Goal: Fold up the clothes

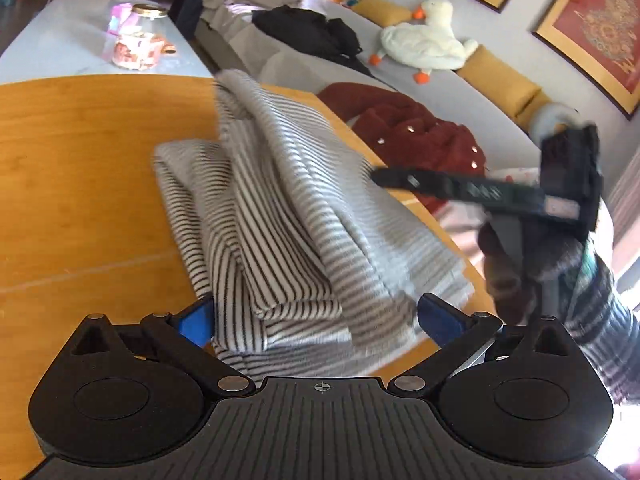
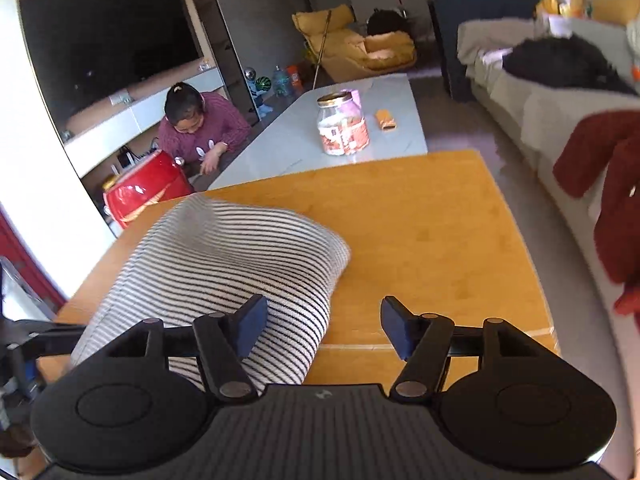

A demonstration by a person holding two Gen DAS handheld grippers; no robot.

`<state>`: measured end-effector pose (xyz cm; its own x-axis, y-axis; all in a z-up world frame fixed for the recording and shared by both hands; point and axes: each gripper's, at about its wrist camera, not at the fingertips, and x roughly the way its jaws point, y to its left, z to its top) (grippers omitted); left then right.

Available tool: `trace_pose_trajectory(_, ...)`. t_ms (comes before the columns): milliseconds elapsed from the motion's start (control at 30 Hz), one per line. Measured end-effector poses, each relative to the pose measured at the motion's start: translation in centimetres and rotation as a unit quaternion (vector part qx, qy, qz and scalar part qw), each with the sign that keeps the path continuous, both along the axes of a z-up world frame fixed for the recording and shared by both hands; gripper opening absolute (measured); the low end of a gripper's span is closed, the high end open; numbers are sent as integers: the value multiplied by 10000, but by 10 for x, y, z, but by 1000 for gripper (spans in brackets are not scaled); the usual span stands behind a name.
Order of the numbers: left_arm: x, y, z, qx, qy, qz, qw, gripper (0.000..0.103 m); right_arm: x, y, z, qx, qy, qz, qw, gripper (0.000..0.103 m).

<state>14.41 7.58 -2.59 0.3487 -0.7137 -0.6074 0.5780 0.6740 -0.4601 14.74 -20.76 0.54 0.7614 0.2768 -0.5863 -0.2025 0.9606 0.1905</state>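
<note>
The striped garment point(image 1: 280, 208) lies bunched on the table point(image 1: 80, 184), at twelve o'clock from the left tool point(image 1: 316, 316). Its jaws gape wide around the cloth. The right tool point(image 2: 324, 328), half-open and empty, has the garment at ten o'clock.

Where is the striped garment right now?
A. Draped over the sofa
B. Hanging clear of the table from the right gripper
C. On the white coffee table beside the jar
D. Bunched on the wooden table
D: the striped garment lies in a loose heap on the wooden table, and the right gripper stands open with nothing clamped between its pads.
</note>
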Motion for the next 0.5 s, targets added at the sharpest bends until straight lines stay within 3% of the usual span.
trace_pose_trajectory(100, -26, -14, -1, -239, -14, -339, 9991, 103, -3, 9, 14, -242, -261, 95, 9993, 63)
trace_pose_trajectory(200, -43, -17, 4, -460, -40, -448, 9979, 103, -22, 11, 26, -188, -455, 275, 9984, 74)
trace_pose_trajectory(267, -47, -9, 11, -405, -227, -225, 9987, 103, -42, 16, 31, -350, -656, 410, 9964, 77)
trace_pose_trajectory(333, -50, 5, 21, -104, -531, 415, 9977, 103, -67, 26, 30, -631, -899, 653, 9918, 78)
trace_pose_trajectory(400, -53, 17, 30, 426, -945, 1270, 9865, 103, -90, 40, 27, -903, -1141, 871, 9855, 78)
trace_pose_trajectory(500, -52, 23, 38, 1189, -1372, 2297, 9562, 103, -111, 64, 19, -1221, -1416, 1109, 9761, 78)
